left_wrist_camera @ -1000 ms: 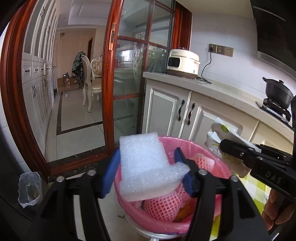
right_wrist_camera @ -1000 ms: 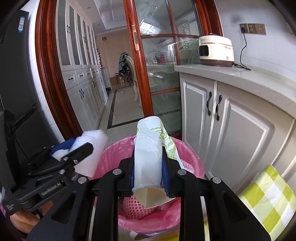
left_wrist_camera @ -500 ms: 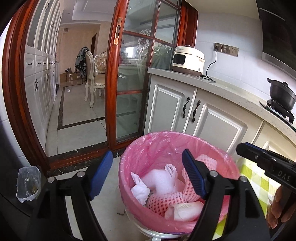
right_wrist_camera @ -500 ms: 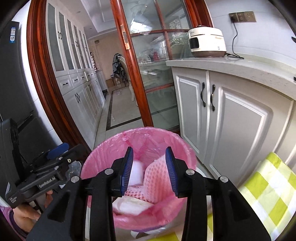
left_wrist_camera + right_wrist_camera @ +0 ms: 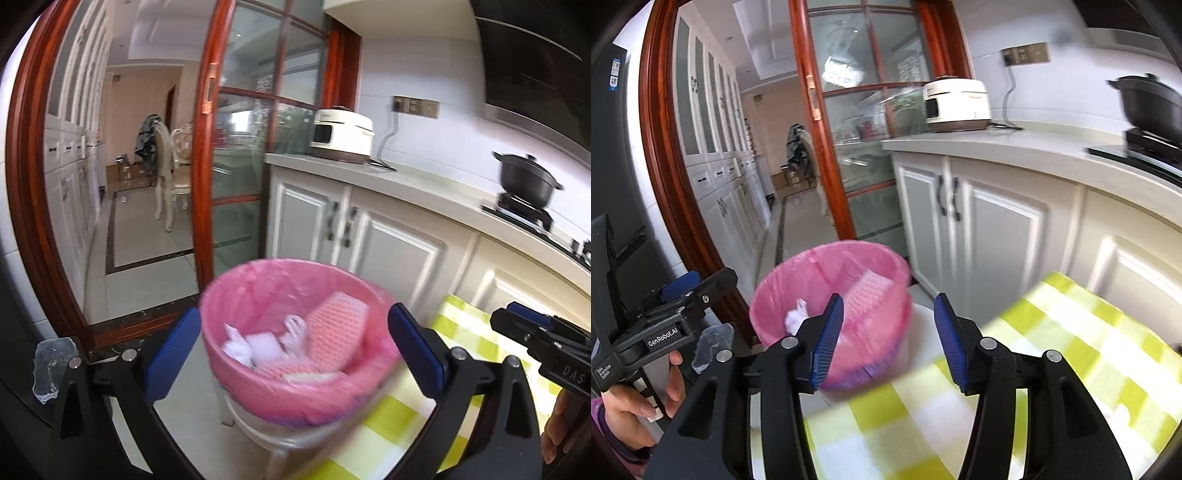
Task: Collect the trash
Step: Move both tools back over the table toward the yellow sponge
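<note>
A bin lined with a pink bag (image 5: 258,373) (image 5: 775,295) stands on a white stool beside the table. Inside lie white foam pieces (image 5: 258,343), pink fruit netting (image 5: 336,332) and a paper wrapper. My left gripper (image 5: 295,354) frames the bin from this side, its jaws opening wide with nothing pressed between the blue pads. My right gripper (image 5: 889,339) is back over the table edge, jaws opening and empty, with the bin ahead to its left. The left gripper (image 5: 683,295) shows at the left of the right wrist view, held by a hand.
A yellow-and-white checked tablecloth (image 5: 1071,350) covers the table at lower right. White cabinets (image 5: 388,251) and a countertop with a rice cooker (image 5: 341,134) and a black pot (image 5: 528,179) run along the right. A clear plastic bag (image 5: 51,365) hangs at left. A red-framed glass door (image 5: 240,166) stands behind.
Both grippers let go: the white foam block and the paper wrapper dropped into the pink bin. Both jaws widened and both grippers drew back from the bin, toward the table.
</note>
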`<action>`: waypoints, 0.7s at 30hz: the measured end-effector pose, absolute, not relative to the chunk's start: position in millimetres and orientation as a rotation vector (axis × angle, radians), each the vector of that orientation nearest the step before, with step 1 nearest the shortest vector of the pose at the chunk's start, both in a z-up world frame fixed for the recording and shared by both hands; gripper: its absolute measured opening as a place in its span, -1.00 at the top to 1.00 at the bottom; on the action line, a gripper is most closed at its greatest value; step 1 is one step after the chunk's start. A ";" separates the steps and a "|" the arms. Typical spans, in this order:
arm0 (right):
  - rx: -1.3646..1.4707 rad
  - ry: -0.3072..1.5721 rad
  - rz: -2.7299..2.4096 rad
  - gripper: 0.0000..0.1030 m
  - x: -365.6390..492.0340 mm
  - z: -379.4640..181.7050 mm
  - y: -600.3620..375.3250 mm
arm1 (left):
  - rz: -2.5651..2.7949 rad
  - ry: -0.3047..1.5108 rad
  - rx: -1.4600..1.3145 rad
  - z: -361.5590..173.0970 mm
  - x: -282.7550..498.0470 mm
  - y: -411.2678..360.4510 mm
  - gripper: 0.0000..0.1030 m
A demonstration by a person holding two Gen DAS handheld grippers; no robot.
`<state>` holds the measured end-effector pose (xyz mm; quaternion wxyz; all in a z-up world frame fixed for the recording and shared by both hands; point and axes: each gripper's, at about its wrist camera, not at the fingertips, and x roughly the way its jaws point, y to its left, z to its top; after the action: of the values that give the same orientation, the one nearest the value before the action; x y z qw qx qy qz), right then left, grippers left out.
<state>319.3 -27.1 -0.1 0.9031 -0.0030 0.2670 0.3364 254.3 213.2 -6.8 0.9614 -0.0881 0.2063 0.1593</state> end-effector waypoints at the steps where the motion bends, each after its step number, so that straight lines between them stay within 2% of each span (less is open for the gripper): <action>1: -0.007 0.551 0.676 -0.11 314.7 -1.4 -36.6 | 0.306 0.424 -0.172 -9.4 251.7 202.5 -0.90; 12: 0.011 0.633 0.406 -0.13 291.8 -47.2 -159.5 | 0.132 0.451 -0.103 -47.6 255.6 78.6 -0.90; 21: 0.002 0.695 0.282 -0.13 301.6 -79.4 -197.0 | 0.044 0.514 -0.063 -62.2 271.0 36.5 -0.90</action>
<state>301.6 -197.0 -79.4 0.9305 0.0009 0.3394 0.1375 271.0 36.5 -62.2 0.9664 -0.0313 0.2541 0.0216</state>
